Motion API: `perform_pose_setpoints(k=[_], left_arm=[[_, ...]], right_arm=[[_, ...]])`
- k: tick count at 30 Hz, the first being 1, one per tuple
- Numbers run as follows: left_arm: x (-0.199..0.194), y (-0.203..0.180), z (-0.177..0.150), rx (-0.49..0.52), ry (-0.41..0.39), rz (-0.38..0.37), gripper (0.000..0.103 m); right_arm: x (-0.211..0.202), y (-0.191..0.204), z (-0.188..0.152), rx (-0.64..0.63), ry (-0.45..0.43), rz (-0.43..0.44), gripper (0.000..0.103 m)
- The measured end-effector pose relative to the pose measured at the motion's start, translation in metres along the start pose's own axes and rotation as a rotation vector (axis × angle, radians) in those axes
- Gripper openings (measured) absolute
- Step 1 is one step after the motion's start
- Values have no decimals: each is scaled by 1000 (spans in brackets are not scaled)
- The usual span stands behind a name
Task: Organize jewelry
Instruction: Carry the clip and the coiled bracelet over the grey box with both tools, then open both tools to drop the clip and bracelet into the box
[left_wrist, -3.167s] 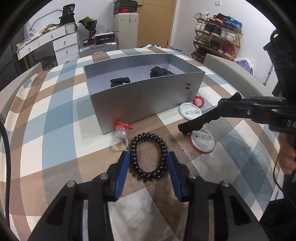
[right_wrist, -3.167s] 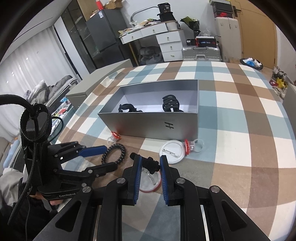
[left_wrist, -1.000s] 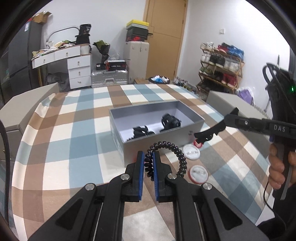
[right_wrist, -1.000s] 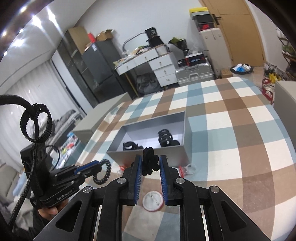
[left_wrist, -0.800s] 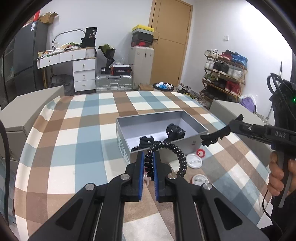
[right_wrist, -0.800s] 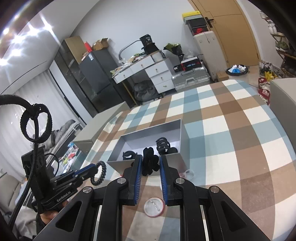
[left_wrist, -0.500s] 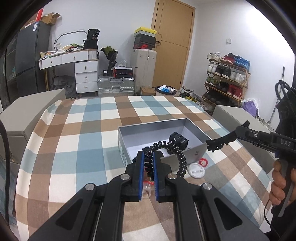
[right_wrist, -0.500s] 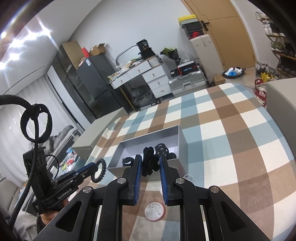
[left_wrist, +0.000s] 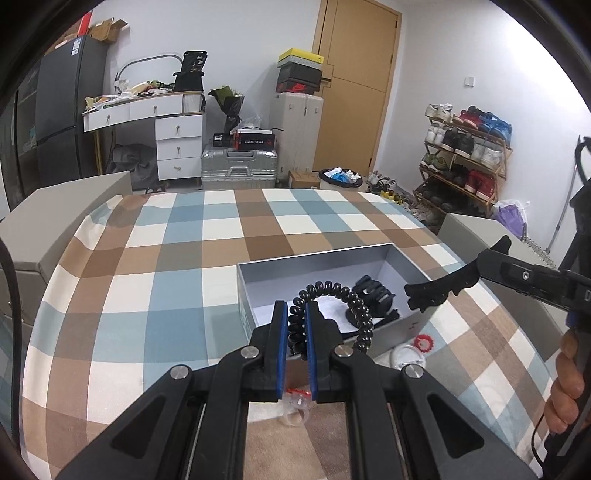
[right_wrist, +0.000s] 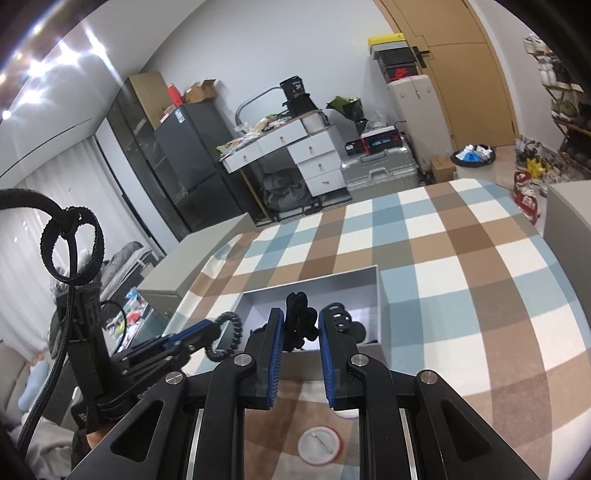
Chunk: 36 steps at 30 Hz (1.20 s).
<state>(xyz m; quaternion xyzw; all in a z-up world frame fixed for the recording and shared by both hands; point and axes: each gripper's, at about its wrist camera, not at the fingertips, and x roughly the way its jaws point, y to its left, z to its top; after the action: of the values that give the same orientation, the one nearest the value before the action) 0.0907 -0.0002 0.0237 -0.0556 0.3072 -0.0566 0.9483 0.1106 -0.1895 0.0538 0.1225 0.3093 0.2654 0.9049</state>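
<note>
The left claw (left_wrist: 295, 332) is clamped on one side of a black coiled bracelet (left_wrist: 334, 291), whose free loop arches up and to the right, over the near part of the open grey box (left_wrist: 388, 254). The right claw (right_wrist: 301, 328) pinches a small black clip-like piece (right_wrist: 301, 319), its exact kind too dark to tell, and hangs above the same box.

The main risk, as I judge it, is a release too near the front wall: the springy bracelet could land on the rim and bounce out onto the desk (left_wrist: 166, 258). Its coil could also snag on a blue pad as the jaws part and drop off to one side. Both claws hang over one small box, so they could knock each other, or nudge the light box across the cloth. A black spiral item (left_wrist: 373, 295) already lies inside, and a fresh piece may tangle with it.

A brown, blue and white checked cloth covers the desk. On it, near the box, lie a round white badge (left_wrist: 406, 356), a small red-frilled piece (left_wrist: 423, 341) and a clear ring with a red top (left_wrist: 297, 402). Beyond stand a white drawer unit (left_wrist: 177, 140), a silver suitcase (left_wrist: 240, 166), a wooden door (left_wrist: 354, 81) and a shoe rack (left_wrist: 465, 162) at the far right.
</note>
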Motion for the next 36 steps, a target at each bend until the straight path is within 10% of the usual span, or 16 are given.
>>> perform_pose_setpoints(k=[36], left_arm=[[33, -20, 4, 49, 52, 82, 5]], right_arm=[[64, -11, -5, 61, 161, -36, 18]])
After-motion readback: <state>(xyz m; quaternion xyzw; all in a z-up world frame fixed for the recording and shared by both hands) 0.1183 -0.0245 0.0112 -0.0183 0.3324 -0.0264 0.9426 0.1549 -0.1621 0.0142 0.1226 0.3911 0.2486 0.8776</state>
